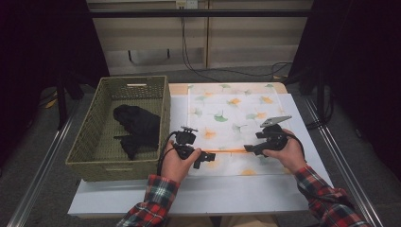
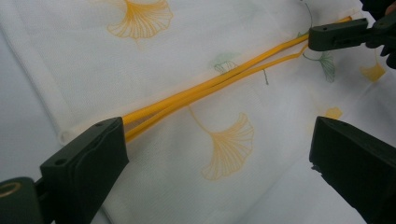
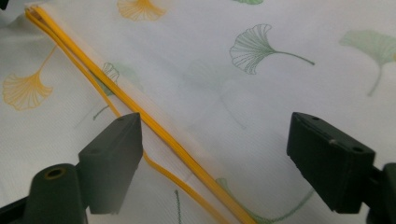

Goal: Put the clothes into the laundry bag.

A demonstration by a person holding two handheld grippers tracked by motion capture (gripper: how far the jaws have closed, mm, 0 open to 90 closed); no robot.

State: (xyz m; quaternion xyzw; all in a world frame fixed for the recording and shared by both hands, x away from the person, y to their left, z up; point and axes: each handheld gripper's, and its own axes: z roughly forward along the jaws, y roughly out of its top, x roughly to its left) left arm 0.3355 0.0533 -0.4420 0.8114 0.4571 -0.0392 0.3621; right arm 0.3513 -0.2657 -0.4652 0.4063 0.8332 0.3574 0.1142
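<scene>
A white mesh bag (image 1: 236, 113) printed with yellow and green ginkgo leaves lies flat on the table. Its yellow zipper (image 1: 230, 151) runs along the near edge, between my two grippers. My left gripper (image 1: 204, 156) sits at the zipper's left end, jaws open wide, with the zipper (image 2: 210, 86) passing by its left jaw. My right gripper (image 1: 248, 149) stands at the zipper's right end, also open, and the zipper (image 3: 140, 116) runs past its left jaw. Nothing is pinched in my left gripper (image 2: 219, 163) or my right gripper (image 3: 222, 158). The right gripper's fingers (image 2: 345, 35) appear far off in the left gripper view.
A woven olive basket (image 1: 165, 109) stands left of the bag and holds a black garment (image 1: 137, 125). The white table top (image 1: 227, 194) extends toward me. Metal rails run along both sides of the table, and cables hang at the back wall.
</scene>
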